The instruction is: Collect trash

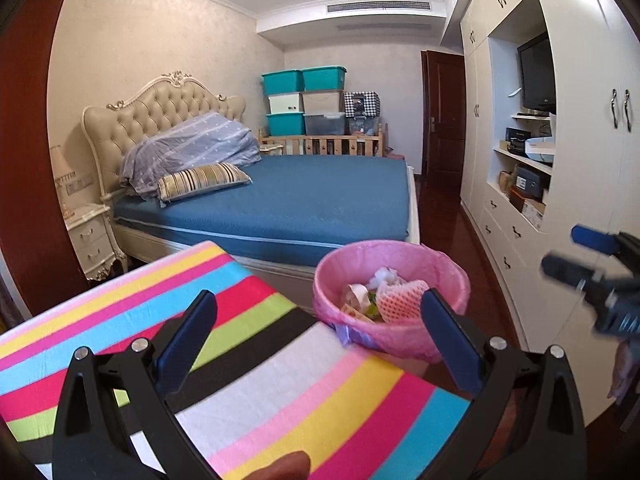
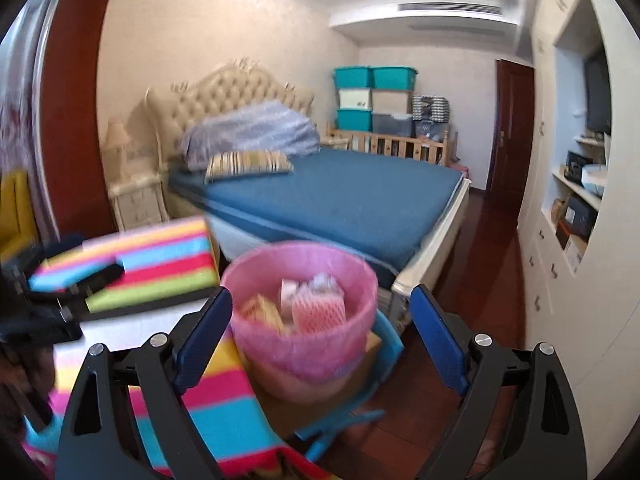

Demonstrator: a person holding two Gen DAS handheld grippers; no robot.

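While both my grippers hang wide and empty, left gripper [image 1: 316, 344] over the striped cloth [image 1: 256, 376], right gripper [image 2: 322, 340] before the pink bin [image 2: 300, 320], the trash [image 2: 316, 312] sits inside; a careless swing could tip it off its blue chair [image 2: 384, 340].

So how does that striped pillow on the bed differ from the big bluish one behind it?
The striped pillow is small and slim, with gold and dark stripes, and lies flat on the blue bed. The bluish pillow is far bulkier, pale with faint white marks, and leans against the tufted headboard. Both sit at the head end.
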